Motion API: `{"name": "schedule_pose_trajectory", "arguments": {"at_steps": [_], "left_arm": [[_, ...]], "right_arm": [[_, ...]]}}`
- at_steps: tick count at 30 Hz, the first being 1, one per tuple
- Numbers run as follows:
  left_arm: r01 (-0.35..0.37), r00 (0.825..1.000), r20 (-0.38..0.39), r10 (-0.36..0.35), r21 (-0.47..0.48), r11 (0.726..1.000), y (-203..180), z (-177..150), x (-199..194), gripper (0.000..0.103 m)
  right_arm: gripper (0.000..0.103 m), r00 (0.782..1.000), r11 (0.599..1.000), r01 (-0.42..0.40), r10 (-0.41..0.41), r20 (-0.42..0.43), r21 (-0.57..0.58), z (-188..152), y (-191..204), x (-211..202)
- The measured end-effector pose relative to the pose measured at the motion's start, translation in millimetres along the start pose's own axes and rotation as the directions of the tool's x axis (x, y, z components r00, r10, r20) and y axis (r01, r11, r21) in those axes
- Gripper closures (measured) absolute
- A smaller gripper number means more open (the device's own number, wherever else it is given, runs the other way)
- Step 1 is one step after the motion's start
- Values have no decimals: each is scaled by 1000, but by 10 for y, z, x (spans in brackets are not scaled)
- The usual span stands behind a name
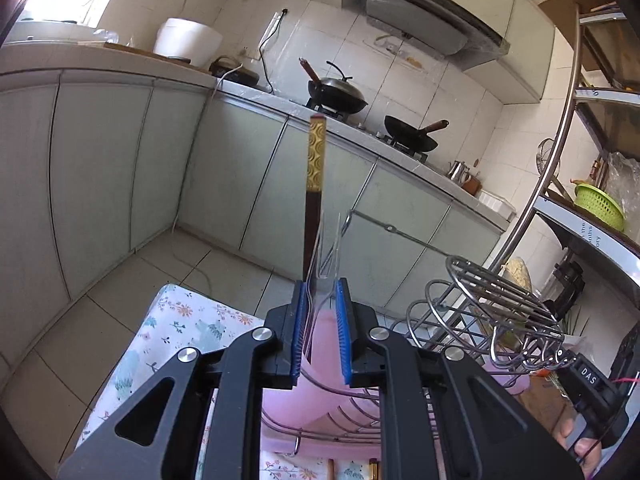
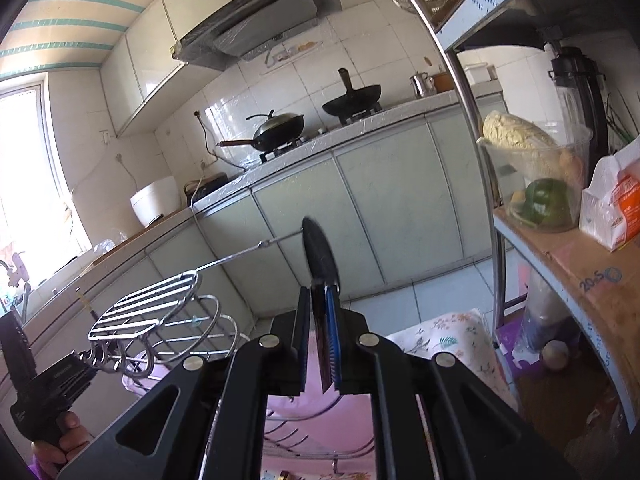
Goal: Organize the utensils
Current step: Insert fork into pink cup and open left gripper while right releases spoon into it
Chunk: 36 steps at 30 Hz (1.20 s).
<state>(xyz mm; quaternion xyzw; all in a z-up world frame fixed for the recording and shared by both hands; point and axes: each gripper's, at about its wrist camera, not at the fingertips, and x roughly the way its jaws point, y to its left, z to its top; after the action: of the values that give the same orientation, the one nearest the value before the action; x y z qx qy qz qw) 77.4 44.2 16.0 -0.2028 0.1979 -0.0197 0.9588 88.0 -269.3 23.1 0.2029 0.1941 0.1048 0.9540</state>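
Observation:
My left gripper [image 1: 322, 286] is shut on a dark chopstick [image 1: 315, 184] with a gold patterned top and a clear plastic fork [image 1: 331, 248]; both stand upright between the blue pads. My right gripper [image 2: 319, 292] is shut on a black utensil [image 2: 319, 254] with a flat rounded end that points up and away. Both grippers are held above a chrome wire dish rack [image 1: 496, 304] with a pink tray [image 1: 320, 404] under it. The rack also shows in the right wrist view [image 2: 160, 312]. The other gripper's handle shows at the edge of each view.
The rack stands on a floral cloth [image 1: 176, 328]. A kitchen counter with two woks [image 1: 336, 94] and a rice cooker [image 1: 188, 40] runs behind. A metal shelf [image 2: 560, 248] with a container of food, a bag and a green basket [image 1: 598, 206] stands at the right.

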Motion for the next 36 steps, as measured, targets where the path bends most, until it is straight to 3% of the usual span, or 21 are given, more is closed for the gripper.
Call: {"name": "schedule_pose_trajectory", "arguments": {"at_steps": [3,5,8,20,28,36], "left_arm": [[-16,1000,-6,16,5,1000,-19,-2,9,87],[-23,999,-24,22,-8,1000,-7,0,20,77],[-26,999,-47,24,-36,999,23,-3,23,71],[-36,997,-76,34,-33,999,38,-109,-214,69],[-33,991,-127,34,8,999,-6,-292,-390,69],[-23,980,-197,38,77,997,-66,-554,-470,69]], "right_arm": [[83,1000,1000,-16,17,-26,15,-3,-19,15],[65,999,999,-34,35,-23,26,-3,-32,-17],[64,999,999,-42,42,-6,23,-2,-45,-98],[64,1000,997,-24,24,-2,78,-78,-212,-429],[64,994,997,1,7,-108,72,-349,-222,-502],[64,968,1000,-9,16,-250,27,-713,-97,-420]]}}
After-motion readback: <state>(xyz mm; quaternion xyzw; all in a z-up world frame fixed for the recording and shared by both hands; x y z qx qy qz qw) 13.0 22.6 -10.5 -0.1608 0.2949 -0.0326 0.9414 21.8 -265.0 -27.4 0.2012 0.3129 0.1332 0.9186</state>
